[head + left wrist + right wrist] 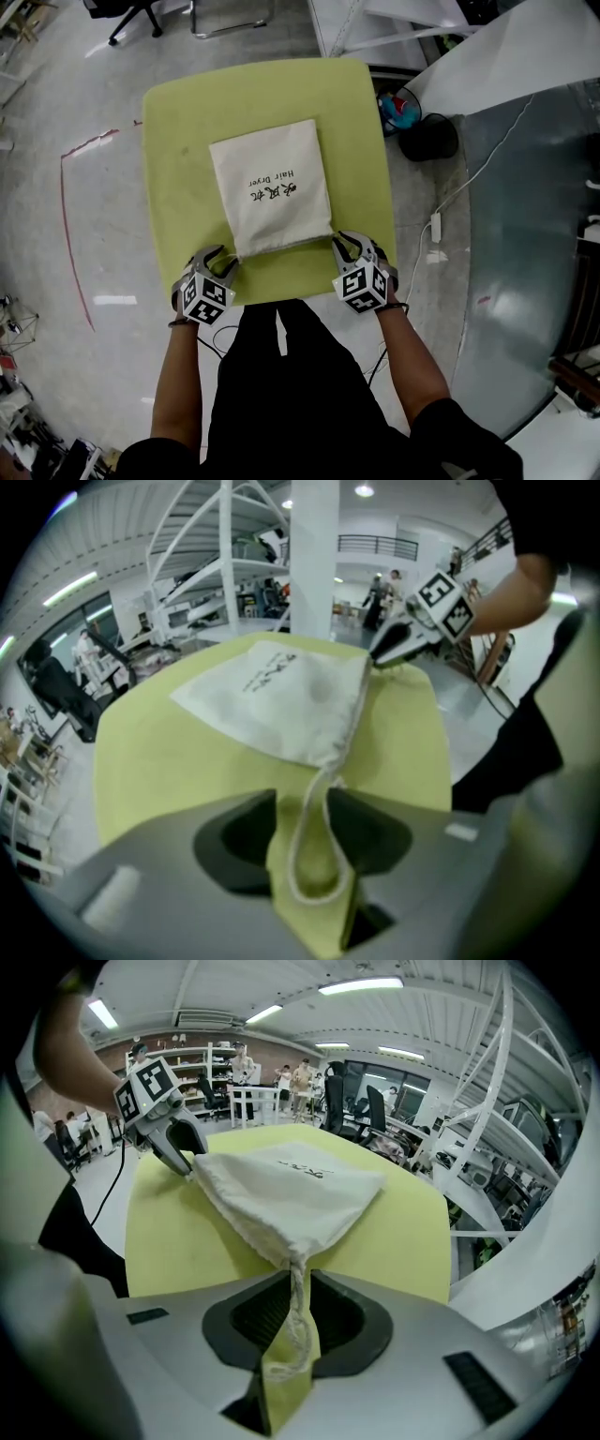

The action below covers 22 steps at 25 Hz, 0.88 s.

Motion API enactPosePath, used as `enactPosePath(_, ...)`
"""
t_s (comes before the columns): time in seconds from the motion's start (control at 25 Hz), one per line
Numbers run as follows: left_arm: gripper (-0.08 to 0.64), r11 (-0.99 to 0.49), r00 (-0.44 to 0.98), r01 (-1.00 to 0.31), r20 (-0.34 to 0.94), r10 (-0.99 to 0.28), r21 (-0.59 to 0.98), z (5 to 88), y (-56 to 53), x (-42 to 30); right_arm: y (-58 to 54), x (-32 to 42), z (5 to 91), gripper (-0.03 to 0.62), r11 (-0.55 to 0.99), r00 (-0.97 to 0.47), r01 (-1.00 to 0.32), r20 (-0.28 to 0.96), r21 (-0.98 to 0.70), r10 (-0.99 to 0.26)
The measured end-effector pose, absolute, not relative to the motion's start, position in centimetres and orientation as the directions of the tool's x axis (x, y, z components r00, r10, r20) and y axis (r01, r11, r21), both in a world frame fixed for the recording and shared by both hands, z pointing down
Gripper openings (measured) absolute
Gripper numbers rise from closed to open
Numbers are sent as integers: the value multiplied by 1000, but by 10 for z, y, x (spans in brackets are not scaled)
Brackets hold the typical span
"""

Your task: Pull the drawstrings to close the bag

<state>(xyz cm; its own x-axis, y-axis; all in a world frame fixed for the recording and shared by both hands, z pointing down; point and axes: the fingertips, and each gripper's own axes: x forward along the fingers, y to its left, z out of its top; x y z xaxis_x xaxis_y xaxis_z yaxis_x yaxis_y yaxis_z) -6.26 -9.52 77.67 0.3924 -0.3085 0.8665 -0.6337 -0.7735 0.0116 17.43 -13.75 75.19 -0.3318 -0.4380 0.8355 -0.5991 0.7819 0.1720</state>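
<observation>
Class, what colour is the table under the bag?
Yellow-green table; head view shows it best.

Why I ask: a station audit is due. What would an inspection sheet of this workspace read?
Surface: green table, carrying only the bag.
Job's things: white bag lying flat, mouth toward the person, not drawn shut.
Clutter: nothing seen on the table.
Grippers: left gripper open, left loop slack between its jaws; right gripper open, right loop between its jaws.
Cables: white power strip with its lead on the floor.
Surroundings: black bin, office chair, red floor tape.
</observation>
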Motion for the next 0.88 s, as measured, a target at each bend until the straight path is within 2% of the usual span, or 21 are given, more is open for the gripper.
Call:
enactPosePath(0.36,164,-787,399,-617,871,-287,23,778,-93,-62,-138,174,756,37,787,-339,-599,843,149,-418)
enactPosePath(0.88,135,-818,413,-574,877,-247,40,768,-98,-65,-134,175,756,31,793,-337,-591,850,144,-405)
